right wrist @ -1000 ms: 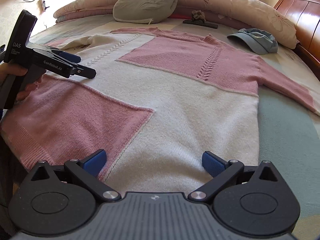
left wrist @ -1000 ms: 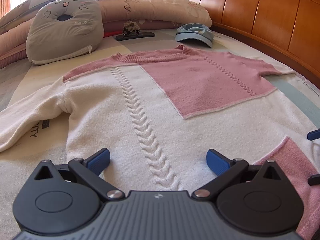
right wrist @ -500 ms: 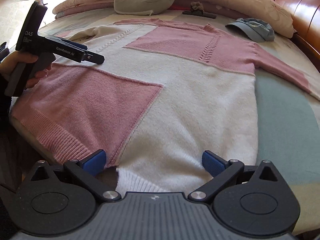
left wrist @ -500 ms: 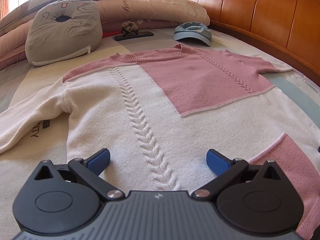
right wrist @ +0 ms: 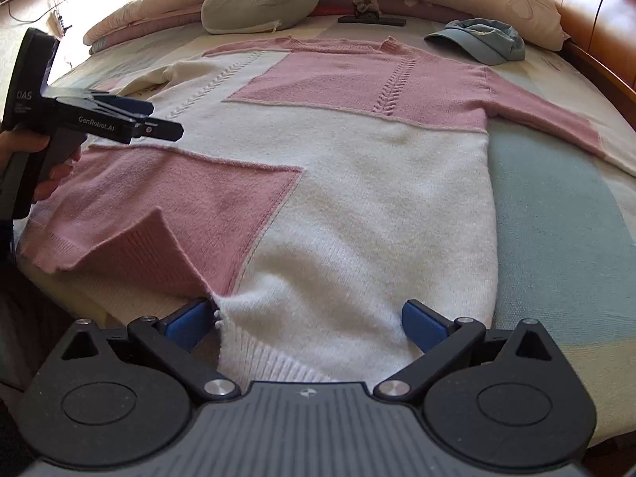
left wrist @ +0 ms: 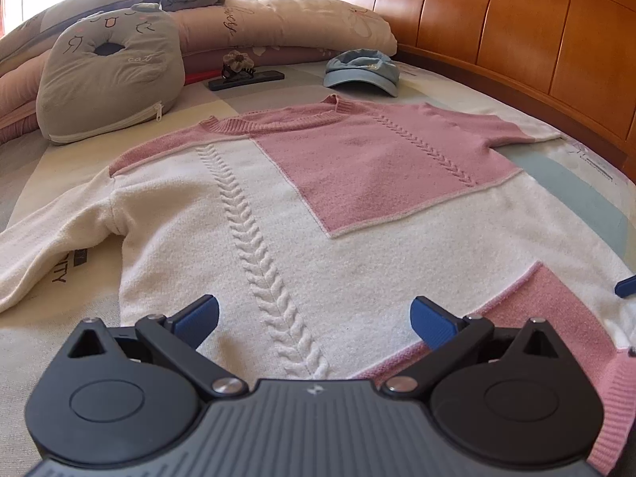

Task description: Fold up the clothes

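We saw the pink-and-white sweater (left wrist: 326,214) spread front-up across the bed (right wrist: 556,206), its neckline toward the pillows and its hem toward us. The left gripper (left wrist: 314,314) hovered low over the white panel near the hem, its jaws wide apart with the cable-knit braid running between the blue fingertips (left wrist: 427,318), gripping nothing. The right gripper (right wrist: 308,318) sat at the hem edge, jaws likewise spread, with the white ribbing lying between them. Beside its left fingertip the pink hem corner (right wrist: 135,246) was turned up and folded back; whether that finger touched the fabric we could not quite tell. In the right wrist view a hand (right wrist: 43,167) held the left gripper's handle above the pink lower panel. Beyond the neckline lay a grey cat cushion (left wrist: 107,75), a blue cap (left wrist: 359,73) and a dark flat object with a flower clip (left wrist: 244,75). A wooden headboard (left wrist: 516,39) ran along the right side.
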A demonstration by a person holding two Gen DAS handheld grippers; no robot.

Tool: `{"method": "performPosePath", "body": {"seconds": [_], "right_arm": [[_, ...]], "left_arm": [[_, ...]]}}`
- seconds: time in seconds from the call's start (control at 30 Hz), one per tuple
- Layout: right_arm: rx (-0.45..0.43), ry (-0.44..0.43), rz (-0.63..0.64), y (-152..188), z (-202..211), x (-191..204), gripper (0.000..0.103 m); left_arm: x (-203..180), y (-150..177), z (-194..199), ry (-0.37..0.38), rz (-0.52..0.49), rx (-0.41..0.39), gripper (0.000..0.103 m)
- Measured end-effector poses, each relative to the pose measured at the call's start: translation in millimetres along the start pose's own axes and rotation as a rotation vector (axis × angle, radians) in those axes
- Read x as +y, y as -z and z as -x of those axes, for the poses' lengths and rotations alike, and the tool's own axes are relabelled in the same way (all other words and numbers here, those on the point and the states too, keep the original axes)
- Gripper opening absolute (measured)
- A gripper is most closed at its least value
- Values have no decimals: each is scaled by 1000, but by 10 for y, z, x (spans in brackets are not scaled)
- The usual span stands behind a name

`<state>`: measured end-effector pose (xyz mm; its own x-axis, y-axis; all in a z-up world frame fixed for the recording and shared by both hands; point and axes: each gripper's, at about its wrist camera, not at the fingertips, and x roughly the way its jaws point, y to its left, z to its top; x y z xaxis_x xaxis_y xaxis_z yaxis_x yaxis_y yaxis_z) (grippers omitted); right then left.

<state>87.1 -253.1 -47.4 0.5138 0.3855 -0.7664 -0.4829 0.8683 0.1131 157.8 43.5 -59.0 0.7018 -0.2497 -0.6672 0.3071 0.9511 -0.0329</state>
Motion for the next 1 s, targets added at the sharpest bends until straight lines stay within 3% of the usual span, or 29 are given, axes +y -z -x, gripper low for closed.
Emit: {"method": "performPosePath", "body": {"seconds": [0.13, 0.33, 0.4, 0.6, 0.83, 1.0], "right_arm": [[-6, -19, -13, -40, 124, 13, 103], [-19, 157, -40, -324, -229, 3, 103], [11, 185, -25, -261, -296, 3, 103], [48, 167, 26, 136, 45, 60, 103], [-14, 108, -91, -86, 187, 15, 103], [35, 161, 111, 44, 230, 333, 103]], "left_arm": [[-15, 3, 9, 3, -3, -6, 102], [-35, 25, -21, -2, -12, 7, 102], [-19, 24, -4, -4, -6, 3, 102], [-4, 11, 2, -8, 5, 0, 102], [-39, 24, -25, -12, -11, 9, 102], [-50, 16, 9, -9, -15, -1, 102]]}}
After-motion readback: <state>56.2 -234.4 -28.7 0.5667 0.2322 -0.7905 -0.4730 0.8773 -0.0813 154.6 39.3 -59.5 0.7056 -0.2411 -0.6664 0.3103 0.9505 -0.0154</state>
